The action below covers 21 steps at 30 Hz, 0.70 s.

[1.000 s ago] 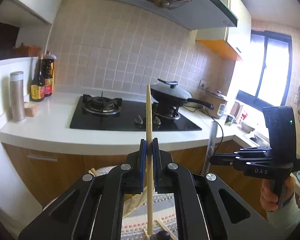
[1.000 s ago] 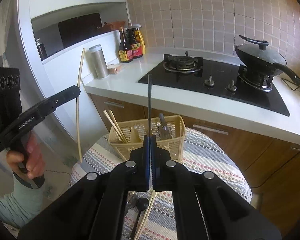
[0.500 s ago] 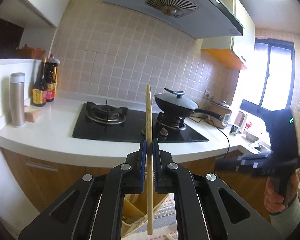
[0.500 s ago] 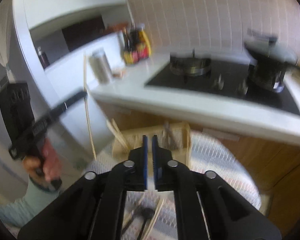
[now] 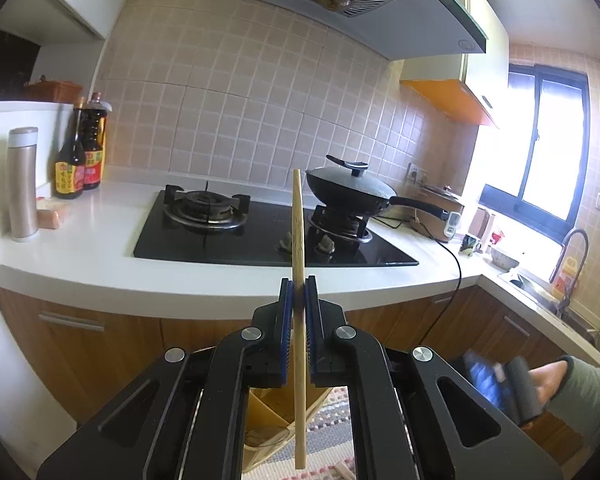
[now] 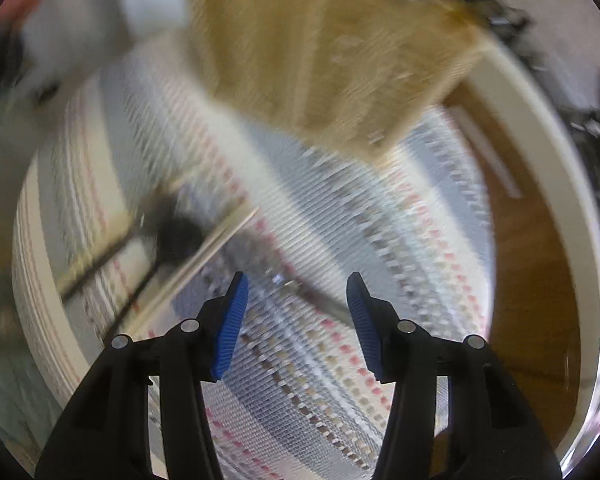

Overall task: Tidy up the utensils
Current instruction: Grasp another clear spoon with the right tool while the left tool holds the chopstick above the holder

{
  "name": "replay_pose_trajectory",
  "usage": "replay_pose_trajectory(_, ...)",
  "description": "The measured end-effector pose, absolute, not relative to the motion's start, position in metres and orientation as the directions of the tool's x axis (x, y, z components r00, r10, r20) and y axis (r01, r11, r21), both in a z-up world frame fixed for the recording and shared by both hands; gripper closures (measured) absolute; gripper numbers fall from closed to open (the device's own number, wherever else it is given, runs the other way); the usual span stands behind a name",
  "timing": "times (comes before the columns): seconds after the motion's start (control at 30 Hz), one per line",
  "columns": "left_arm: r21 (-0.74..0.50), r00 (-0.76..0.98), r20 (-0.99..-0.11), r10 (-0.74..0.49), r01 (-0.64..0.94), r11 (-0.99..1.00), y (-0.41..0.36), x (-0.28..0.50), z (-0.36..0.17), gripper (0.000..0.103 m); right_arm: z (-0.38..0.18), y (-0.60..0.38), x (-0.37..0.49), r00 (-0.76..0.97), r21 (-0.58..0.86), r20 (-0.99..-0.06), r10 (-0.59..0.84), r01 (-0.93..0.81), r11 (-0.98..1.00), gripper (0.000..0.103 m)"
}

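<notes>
Left wrist view is mostly kitchen: a white counter [image 5: 100,256] runs across the frame with a black hob [image 5: 260,236] set into it, and a lidded wok [image 5: 348,190] sits on the right burner. At the left end of the counter there's a metal flask [image 5: 23,184] and two sauce bottles [image 5: 78,152] against the wall. The basket [image 5: 268,412] only peeks out low down, behind the gripper's black frame, sitting on a striped cloth [image 5: 332,436]. The left gripper [image 5: 299,296] is clamped tight on a single chopstick [image 5: 298,240], which stands nearly upright; its top reaches up in front of the hob and its lower end hangs just above the cloth, beside the basket. At bottom right a hand [image 5: 548,384] in a grey-green sleeve holds the other gripper, blurred.

Right wrist view is badly smeared, pointing steeply down at the same cloth [image 6: 340,240]. The basket [image 6: 332,52] is the big tan blur up top. The right gripper [image 6: 296,300] has its jaws spreading apart right now, blue pads well separated, and nothing is gripped between them. A thin silvery utensil [image 6: 320,300] lies on the cloth in the gap, can't tell what it is. Off to the left on the cloth are a dark spoon-like thing [image 6: 180,236] and what look like more chopsticks [image 6: 204,248], too blurry to count.
</notes>
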<state>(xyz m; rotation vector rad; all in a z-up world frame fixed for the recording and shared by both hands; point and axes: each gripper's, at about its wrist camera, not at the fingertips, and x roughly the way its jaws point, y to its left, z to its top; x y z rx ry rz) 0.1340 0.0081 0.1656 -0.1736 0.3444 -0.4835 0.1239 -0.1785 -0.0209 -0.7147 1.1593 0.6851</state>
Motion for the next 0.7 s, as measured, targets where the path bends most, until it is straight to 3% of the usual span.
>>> replay_pose_trajectory(0.13, -0.240, 0.831, -0.293, -0.472, 0.414, 0.878, 0.007, 0.136, 0.163, 0.099, -0.047, -0.166, 0.121, 0.214, -0.172, -0.976, 0.038, -0.866, 0.470, 0.055)
replay_pose_trajectory(0.3, -0.237, 0.832, -0.299, -0.468, 0.410, 0.881, 0.008, 0.139, 0.160, 0.099, -0.064, -0.164, 0.132, 0.122, -0.110, -0.993, 0.004, -0.907, 0.406, 0.057)
replay_pose_trajectory(0.4, -0.236, 0.832, -0.301, -0.465, 0.407, 0.882, 0.008, 0.139, 0.159, 0.099, -0.065, -0.167, 0.141, 0.068, -0.053, -0.998, 0.019, -0.906, 0.420, 0.068)
replay_pose_trajectory(0.47, -0.238, 0.832, -0.304, -0.464, 0.405, 0.883, 0.008, 0.140, 0.159, 0.099, -0.063, -0.169, 0.140, 0.052, -0.038, -0.998, 0.021, -0.904, 0.426, 0.089)
replay_pose_trajectory(0.7, -0.267, 0.829, -0.300, -0.471, 0.401, 0.876, 0.011, 0.141, 0.155, 0.099, -0.051, -0.180, 0.107, 0.068, -0.007, -0.990, 0.122, -0.898, 0.440, 0.093)
